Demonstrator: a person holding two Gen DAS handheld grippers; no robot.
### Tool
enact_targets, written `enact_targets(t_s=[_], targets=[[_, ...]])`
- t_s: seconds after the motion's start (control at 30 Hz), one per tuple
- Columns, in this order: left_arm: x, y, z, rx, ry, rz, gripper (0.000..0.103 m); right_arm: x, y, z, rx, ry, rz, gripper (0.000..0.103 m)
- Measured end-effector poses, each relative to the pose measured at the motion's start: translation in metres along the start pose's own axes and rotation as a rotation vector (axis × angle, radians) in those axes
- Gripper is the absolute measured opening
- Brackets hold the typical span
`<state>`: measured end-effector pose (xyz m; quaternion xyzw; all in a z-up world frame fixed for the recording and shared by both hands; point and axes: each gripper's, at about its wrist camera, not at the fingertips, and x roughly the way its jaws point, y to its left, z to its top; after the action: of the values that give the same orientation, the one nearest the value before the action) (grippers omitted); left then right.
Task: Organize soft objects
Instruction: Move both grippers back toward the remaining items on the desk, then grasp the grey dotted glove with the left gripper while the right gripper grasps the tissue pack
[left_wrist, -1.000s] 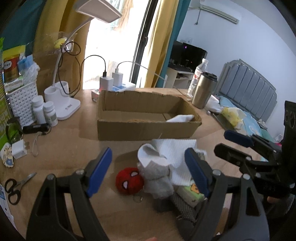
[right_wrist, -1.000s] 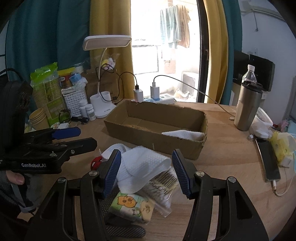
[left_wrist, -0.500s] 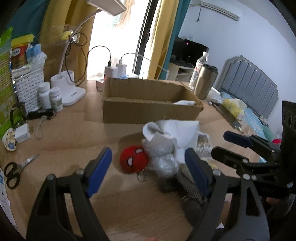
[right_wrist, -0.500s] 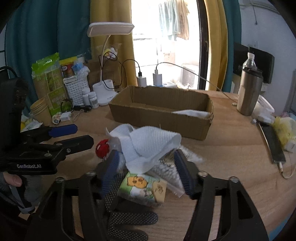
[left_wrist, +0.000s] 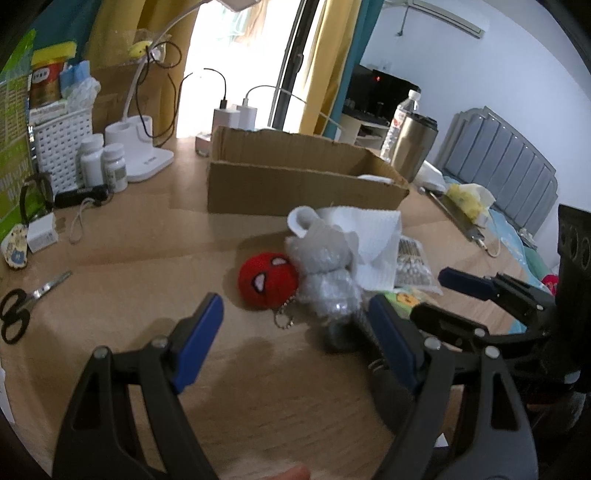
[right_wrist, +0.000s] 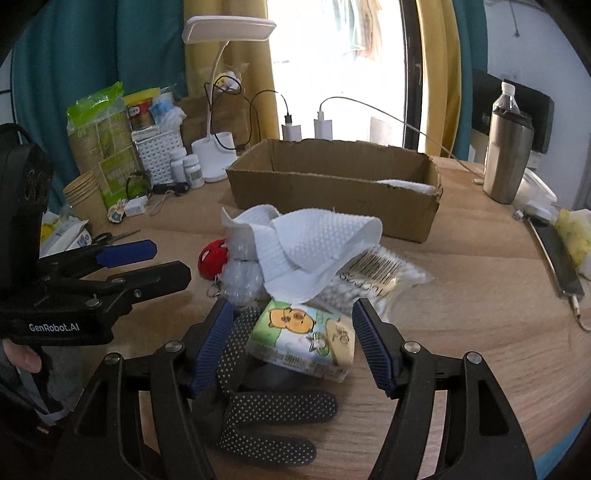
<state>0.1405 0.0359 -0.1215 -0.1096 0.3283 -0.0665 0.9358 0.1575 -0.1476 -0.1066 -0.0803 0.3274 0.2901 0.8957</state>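
Observation:
A pile of soft things lies in front of the cardboard box (left_wrist: 295, 184): a red spider-mask plush (left_wrist: 267, 280), a grey plush bear in plastic wrap (left_wrist: 325, 266) and a white towel (left_wrist: 369, 236). My left gripper (left_wrist: 291, 317) hovers open just short of the red plush and the bear, holding nothing. In the right wrist view the towel (right_wrist: 314, 251) drapes over a bag of cotton swabs (right_wrist: 369, 273). A cartoon tissue pack (right_wrist: 303, 332) lies between the fingers of my open right gripper (right_wrist: 291, 314), on a black dotted glove (right_wrist: 273, 402). The pads do not press it.
A white lamp base (left_wrist: 147, 155), pill bottles (left_wrist: 103, 166) and a white basket (left_wrist: 59, 147) stand at the back left. Scissors (left_wrist: 22, 310) lie at the left. A steel tumbler (right_wrist: 508, 155) and a phone (right_wrist: 557, 254) are on the right. A white cloth (right_wrist: 406, 184) lies inside the box.
Both grippers have sunk and come closer to the pile. The right jaws stand a little wider, and the tissue pack now lies between them.

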Motion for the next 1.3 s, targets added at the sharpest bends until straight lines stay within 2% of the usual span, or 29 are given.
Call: enact_targets(t_s=[0.5,0.93,1.1,1.3], targets=[[0.004,0.001,-0.010,-0.013,0.019,0.007,0.082,0.014,-0.003,-0.012,0.035,0.048,0.012,0.071],[0.009,-0.015,-0.015,0.012,0.048,0.006,0.082,0.018,-0.015,-0.015,0.081,0.059,0.052,0.070],[0.013,-0.023,-0.016,0.030,0.060,0.009,0.082,0.012,-0.014,-0.017,0.069,0.035,0.076,0.056],[0.017,-0.040,-0.018,0.067,0.080,0.004,0.082,0.003,-0.019,-0.021,0.061,0.011,0.086,0.053]])
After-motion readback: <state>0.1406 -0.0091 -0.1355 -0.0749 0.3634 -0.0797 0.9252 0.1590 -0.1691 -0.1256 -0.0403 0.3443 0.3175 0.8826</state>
